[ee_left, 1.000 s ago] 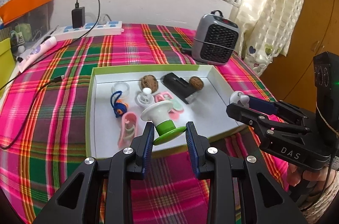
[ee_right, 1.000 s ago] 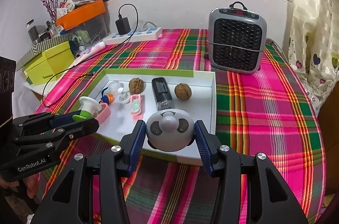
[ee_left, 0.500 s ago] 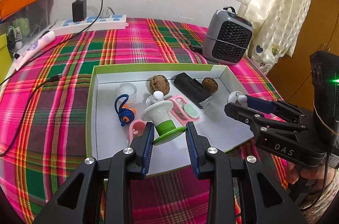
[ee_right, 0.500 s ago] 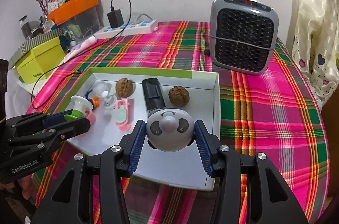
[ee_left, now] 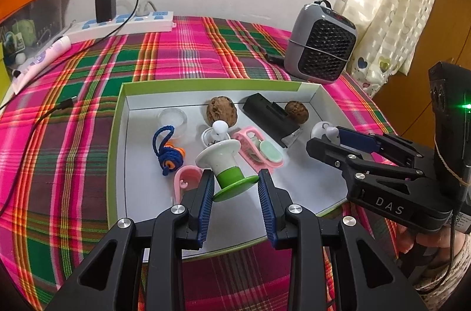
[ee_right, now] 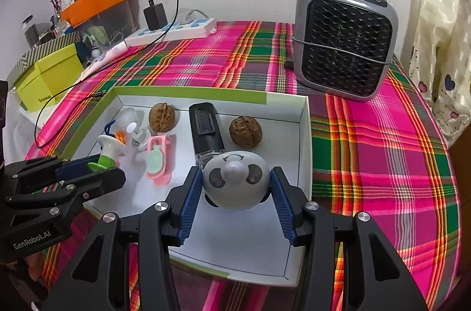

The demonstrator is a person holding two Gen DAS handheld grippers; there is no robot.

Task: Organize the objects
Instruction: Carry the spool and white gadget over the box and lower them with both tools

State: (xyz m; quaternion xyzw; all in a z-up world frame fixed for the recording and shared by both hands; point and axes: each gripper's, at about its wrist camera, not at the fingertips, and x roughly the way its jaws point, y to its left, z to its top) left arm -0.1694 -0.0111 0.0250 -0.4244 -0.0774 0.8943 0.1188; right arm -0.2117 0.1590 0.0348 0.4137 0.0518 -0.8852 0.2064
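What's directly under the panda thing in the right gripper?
Under the panda toy, held in the right gripper, lies bare white floor of the tray. The patch right beneath it is covered by the toy itself.

"das" on right gripper (ee_left: 338, 134), "genrobot.ai" on left gripper (ee_right: 97, 166)

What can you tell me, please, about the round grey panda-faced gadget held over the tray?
The round grey panda-faced gadget is a smooth, plastic-looking dome with two dark oval eye patches, a raised pale round button between them and a small curved arrow mark above it. Dark stubs show beneath its lower edge. It faces the right wrist camera, clamped at its sides between the blue ribbed pads of the right claw, over the near right part of the shallow white tray with a green rim. Whether it touches the tray floor cannot be told.
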